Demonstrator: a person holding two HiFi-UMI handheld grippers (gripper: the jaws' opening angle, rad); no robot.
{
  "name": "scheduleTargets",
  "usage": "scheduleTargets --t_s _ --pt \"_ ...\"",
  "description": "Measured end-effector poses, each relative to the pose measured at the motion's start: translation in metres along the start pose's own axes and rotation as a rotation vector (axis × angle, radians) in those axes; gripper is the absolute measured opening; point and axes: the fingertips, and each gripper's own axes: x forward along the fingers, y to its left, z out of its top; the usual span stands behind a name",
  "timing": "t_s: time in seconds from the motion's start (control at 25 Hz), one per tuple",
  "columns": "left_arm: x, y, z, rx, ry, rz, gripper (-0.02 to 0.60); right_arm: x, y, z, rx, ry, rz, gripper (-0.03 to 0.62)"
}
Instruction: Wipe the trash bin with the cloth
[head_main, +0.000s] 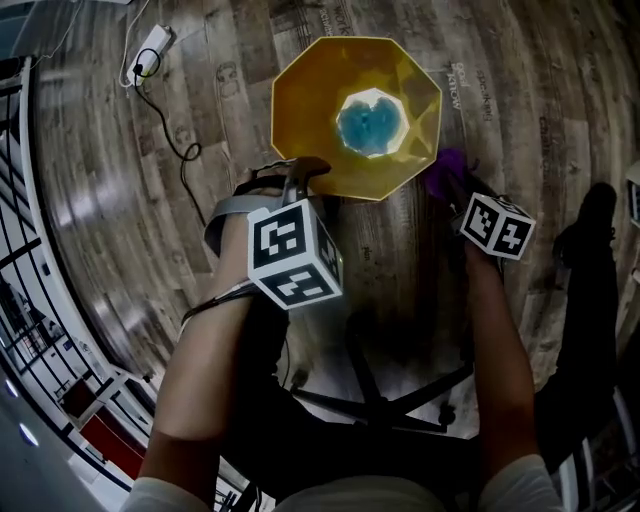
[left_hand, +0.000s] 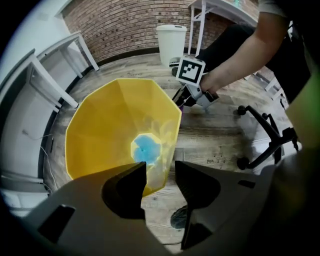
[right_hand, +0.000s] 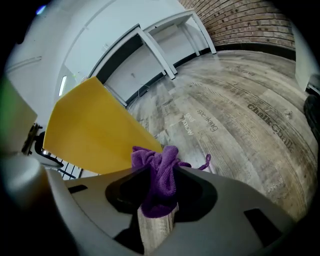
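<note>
Right gripper (right_hand: 161, 169) clamped on crumpled purple cloth (right_hand: 156, 185), just beside outer wall of yellow octagonal plastic trash bin (right_hand: 95, 130). Left gripper (left_hand: 160, 164), jaws apart and empty, over bin's near rim. Bin upright on wood-plank floor (right_hand: 240, 125).

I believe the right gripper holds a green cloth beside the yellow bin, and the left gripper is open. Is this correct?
Not quite. The cloth is purple, not green, as the right gripper view shows. The rest is correct: the right gripper is shut on it beside the yellow bin, and the left gripper is open.
</note>
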Motion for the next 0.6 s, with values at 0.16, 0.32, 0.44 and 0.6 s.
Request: scheduleTargets --t_s 0.16,0.32,0.44,0.6 --pt "0.001 0.002 0.003 -0.022 0.007 0.006 0.126 -0.009 0.006 0.005 0.024 -0.021 0.009 0.141" --pt "0.000 -0.011 0.015 -0.034 -0.012 -0.051 0.089 -0.016 0.002 0.008 0.039 -0.029 -0.001 0.141" --pt "0.001 -0.021 0.024 -0.057 -0.020 -0.099 0.057 -0.019 -0.003 0.013 0.066 -0.044 -0.008 0.141" --pt "0.002 -0.030 0.034 -0.105 -0.035 -0.142 0.038 -0.022 -0.002 0.017 0.104 -0.063 0.010 0.141"
